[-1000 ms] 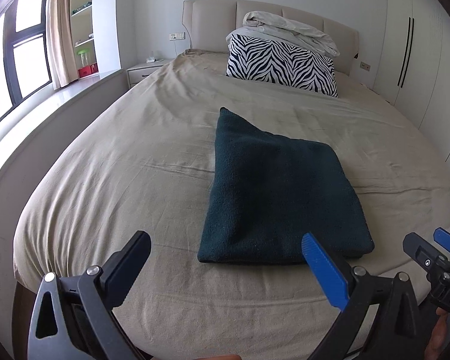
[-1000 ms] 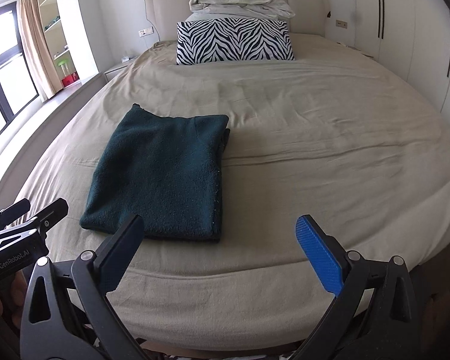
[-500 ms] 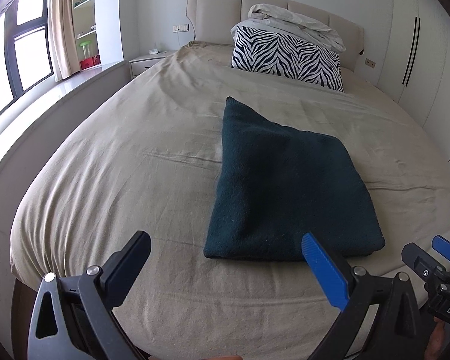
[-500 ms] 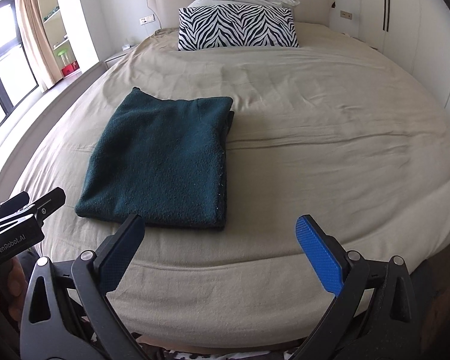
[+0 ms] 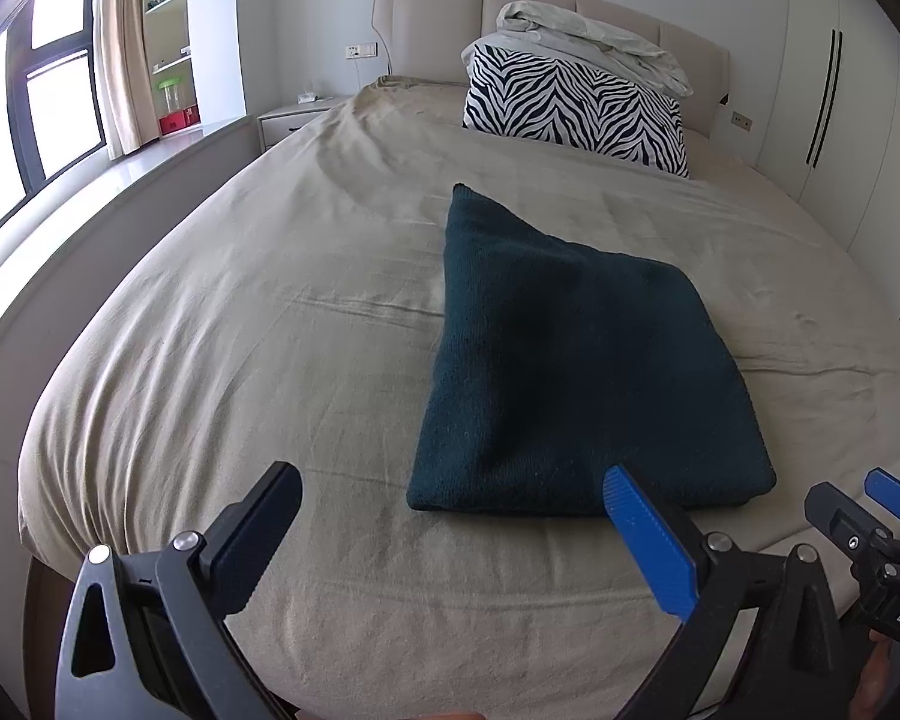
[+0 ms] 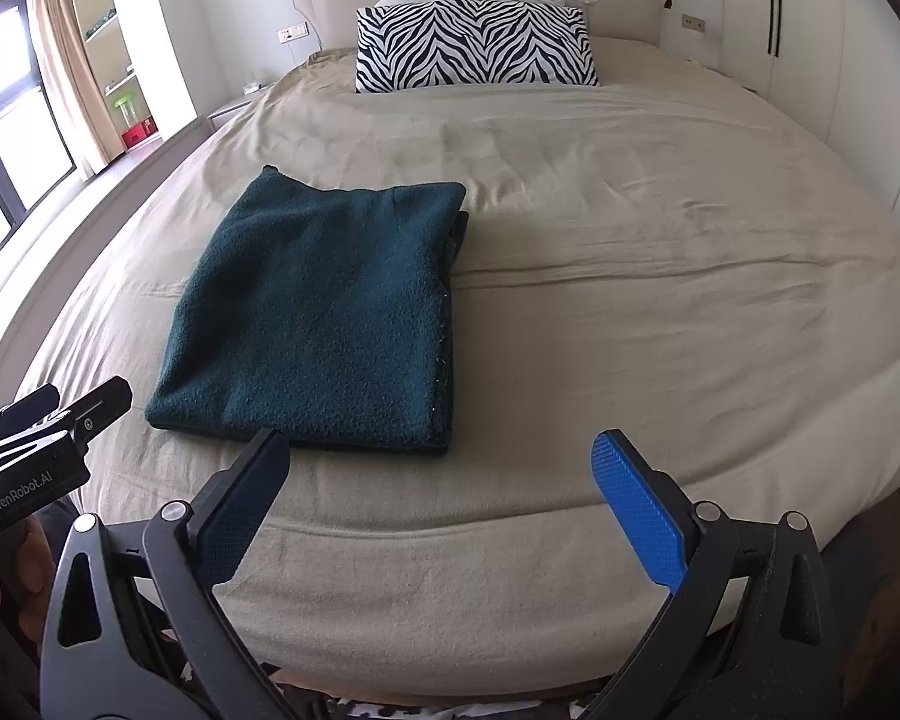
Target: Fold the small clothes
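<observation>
While both grippers hover with jaws spread wide and empty, the left gripper [image 5: 450, 516] and right gripper [image 6: 444, 468] face a dark teal fleecy garment [image 6: 324, 324], folded into a thick rectangle, lying flat on the wrinkled beige bedsheet [image 6: 630, 276].

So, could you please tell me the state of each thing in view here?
Dark green fleece garment: folded flat, lying on the bed.
Beige bed sheet: spread, lightly wrinkled.
Zebra-striped pillow: propped at the headboard.
Left gripper: open, empty.
Right gripper: open, empty.
</observation>
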Action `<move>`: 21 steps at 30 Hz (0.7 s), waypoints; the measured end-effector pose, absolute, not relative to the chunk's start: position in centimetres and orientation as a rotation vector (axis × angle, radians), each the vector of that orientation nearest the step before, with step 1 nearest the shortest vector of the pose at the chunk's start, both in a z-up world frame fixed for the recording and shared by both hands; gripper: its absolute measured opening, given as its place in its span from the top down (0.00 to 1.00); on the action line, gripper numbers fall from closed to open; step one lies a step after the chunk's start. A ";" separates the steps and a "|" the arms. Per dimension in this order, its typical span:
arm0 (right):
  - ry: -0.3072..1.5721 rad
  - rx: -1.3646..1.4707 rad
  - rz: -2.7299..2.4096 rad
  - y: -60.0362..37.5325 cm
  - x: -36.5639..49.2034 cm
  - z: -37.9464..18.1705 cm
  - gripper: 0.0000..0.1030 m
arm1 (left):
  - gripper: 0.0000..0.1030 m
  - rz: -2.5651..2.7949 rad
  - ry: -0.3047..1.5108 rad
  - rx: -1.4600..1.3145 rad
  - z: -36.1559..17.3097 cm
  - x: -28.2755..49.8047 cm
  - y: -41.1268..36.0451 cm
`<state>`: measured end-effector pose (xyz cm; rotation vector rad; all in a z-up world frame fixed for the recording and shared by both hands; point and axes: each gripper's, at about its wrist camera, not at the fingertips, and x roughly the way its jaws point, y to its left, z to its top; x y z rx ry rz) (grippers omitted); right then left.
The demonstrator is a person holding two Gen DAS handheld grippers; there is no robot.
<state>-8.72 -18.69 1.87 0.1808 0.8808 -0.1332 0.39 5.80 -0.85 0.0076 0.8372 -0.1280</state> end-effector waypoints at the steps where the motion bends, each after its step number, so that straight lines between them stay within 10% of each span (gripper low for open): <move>1: 0.881 0.181 -0.134 -18.7 -8.7 1.9 0.00 | 0.00 -0.128 0.837 0.007 -0.9 0.4 5.8; 21: 0.890 0.184 -0.131 -18.4 -8.8 1.6 0.00 | 0.00 -0.123 0.838 0.023 -1.2 0.4 5.8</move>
